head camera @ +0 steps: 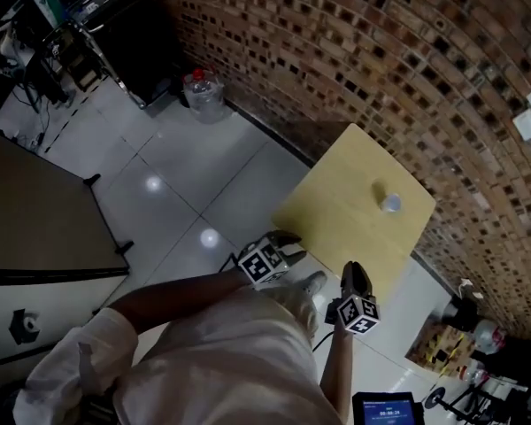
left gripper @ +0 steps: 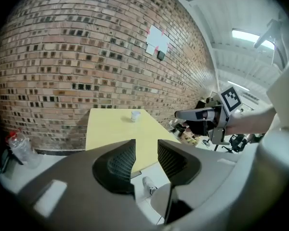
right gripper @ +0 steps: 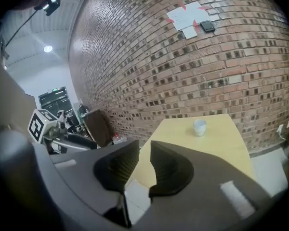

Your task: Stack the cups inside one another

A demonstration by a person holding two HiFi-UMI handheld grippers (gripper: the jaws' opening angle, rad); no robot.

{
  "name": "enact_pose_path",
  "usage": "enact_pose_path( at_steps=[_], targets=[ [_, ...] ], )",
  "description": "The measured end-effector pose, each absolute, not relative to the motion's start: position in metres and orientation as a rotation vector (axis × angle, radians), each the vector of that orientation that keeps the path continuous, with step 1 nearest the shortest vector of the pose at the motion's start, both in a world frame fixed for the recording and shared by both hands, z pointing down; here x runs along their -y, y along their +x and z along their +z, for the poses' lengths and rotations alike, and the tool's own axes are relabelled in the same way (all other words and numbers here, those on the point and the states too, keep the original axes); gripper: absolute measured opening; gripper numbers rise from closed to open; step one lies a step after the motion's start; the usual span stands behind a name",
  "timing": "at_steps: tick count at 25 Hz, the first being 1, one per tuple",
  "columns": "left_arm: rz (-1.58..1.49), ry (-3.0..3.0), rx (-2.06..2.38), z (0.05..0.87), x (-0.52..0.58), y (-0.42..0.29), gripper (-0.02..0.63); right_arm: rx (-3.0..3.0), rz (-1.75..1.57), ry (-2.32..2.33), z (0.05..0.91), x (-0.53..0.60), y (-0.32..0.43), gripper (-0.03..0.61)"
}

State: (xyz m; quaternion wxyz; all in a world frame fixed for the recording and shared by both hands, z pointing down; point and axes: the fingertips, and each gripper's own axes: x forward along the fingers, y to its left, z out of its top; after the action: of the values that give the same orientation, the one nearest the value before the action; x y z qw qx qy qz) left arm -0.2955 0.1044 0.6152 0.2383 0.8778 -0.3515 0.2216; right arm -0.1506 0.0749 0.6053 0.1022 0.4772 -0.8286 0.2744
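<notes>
- Left gripper view: holding the left gripper (left gripper: 146, 153) with jaws apart, gripping nothing.
- Right gripper view: keeping the right gripper (right gripper: 143, 160) narrowly parted, also empty.
- Head view: seeing the white cup (head camera: 390, 203) right of centre on the yellow table (head camera: 336, 220), well apart from both grippers.
- Probably handling light, thin and crushable; pinching gently at the rim.

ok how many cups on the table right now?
1. A white cup stands on the yellow table, toward its far end near the brick wall. It may be several nested; too small to tell.
</notes>
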Motion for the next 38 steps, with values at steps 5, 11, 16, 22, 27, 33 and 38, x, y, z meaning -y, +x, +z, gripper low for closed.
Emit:
enact_pose_path(
  at_steps=[5,11,16,22,27,33,38],
  targets=[
    [0.622,2.492,0.813,0.622,-0.123,-0.258,0.161,2.409,0.854,1.539,0.606,-0.104,-0.126,0.066],
    [0.657,2.628,0.659,0.621,-0.15,-0.212,0.163,2.419,0.857,1.66,0.591,-0.139,-0.077,0.072],
    [0.606,2.651,0.608,0.586,-0.151,-0.174,0.163,2.506,0.769,1.714,0.537,-0.138,-0.042,0.087],
    [0.51,2.628,0.695,0.548,-0.187,-0.152,0.163,2.619,0.585,1.692,0.454,-0.177,-0.039,0.113],
    [0.431,2.543,0.803,0.542,-0.208,-0.154,0.16,2.668,0.421,1.572,0.437,-0.217,-0.05,0.115],
    [0.471,2.468,0.872,0.568,-0.248,-0.169,0.155,2.623,0.475,1.523,0.474,-0.256,-0.049,0.114],
    [0.49,2.429,0.902,0.578,-0.275,-0.182,0.152,2.568,0.515,1.494,0.49,-0.285,-0.054,0.097]
  ],
)
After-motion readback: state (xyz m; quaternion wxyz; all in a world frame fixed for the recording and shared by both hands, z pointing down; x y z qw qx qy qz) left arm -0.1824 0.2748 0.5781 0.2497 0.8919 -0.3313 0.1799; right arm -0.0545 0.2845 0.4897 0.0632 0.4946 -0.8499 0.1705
